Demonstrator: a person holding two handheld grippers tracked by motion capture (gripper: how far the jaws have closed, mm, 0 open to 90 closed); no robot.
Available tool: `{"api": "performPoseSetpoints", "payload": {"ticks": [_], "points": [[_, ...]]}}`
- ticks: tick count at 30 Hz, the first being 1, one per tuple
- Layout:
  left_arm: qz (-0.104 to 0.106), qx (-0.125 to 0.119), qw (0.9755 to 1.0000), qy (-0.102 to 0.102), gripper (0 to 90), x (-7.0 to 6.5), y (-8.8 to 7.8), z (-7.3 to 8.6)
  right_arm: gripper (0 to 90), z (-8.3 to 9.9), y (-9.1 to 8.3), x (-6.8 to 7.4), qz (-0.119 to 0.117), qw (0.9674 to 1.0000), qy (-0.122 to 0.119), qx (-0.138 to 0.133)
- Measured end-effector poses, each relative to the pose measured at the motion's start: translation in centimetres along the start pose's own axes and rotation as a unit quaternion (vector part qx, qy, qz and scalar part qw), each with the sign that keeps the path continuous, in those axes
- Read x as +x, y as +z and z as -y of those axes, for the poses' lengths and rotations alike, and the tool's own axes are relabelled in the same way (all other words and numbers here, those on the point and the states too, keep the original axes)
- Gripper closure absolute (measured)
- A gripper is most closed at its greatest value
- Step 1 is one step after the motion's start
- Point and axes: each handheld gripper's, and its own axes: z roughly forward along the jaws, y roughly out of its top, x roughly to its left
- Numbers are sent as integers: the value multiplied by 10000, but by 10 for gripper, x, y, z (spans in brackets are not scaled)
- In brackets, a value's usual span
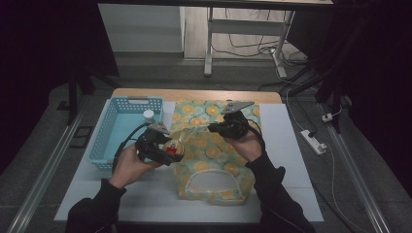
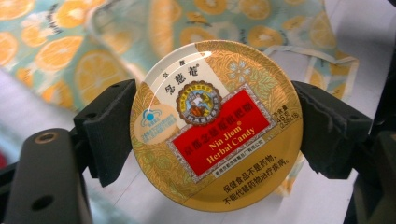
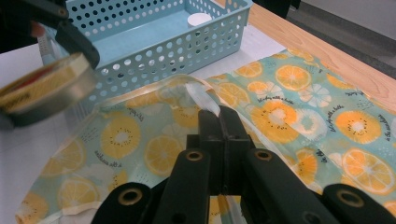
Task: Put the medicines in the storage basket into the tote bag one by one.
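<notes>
My left gripper (image 2: 212, 130) clamps the round candy tin (image 2: 212, 126) by its rim between both pads, lifted beside the bag's mouth, likely to drop it in. My right gripper (image 3: 219, 119) is pinched fully closed on the orange-print bag (image 3: 289, 107), holding its handle up. Beyond the pads, the blue basket (image 3: 154, 42) holds one white-capped bottle (image 3: 201, 19).
</notes>
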Motion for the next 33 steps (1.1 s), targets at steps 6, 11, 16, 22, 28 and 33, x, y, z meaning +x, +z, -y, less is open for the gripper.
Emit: {"api": "performPoseSetpoints", "payload": {"ticks": [6, 11, 16, 22, 28, 33], "points": [[115, 10, 9998, 149, 203, -10, 15, -12, 900, 0, 1, -1, 8, 10000, 8, 3], [189, 49, 9995, 230, 203, -14, 29, -20, 900, 0, 2, 0, 23, 10000, -10, -5], [205, 121, 9993, 283, 203, -15, 43, -28, 900, 0, 2, 1, 43, 10000, -10, -11], [184, 221, 9989, 359, 203, -16, 63, -39, 900, 0, 2, 1, 62, 10000, -7, -38], [125, 281, 9988, 372, 203, -12, 79, -43, 900, -1, 2, 2, 82, 9999, -49, -59], [98, 304, 9988, 373, 203, -8, 91, -46, 900, -1, 2, 3, 100, 9999, -56, -60]]}}
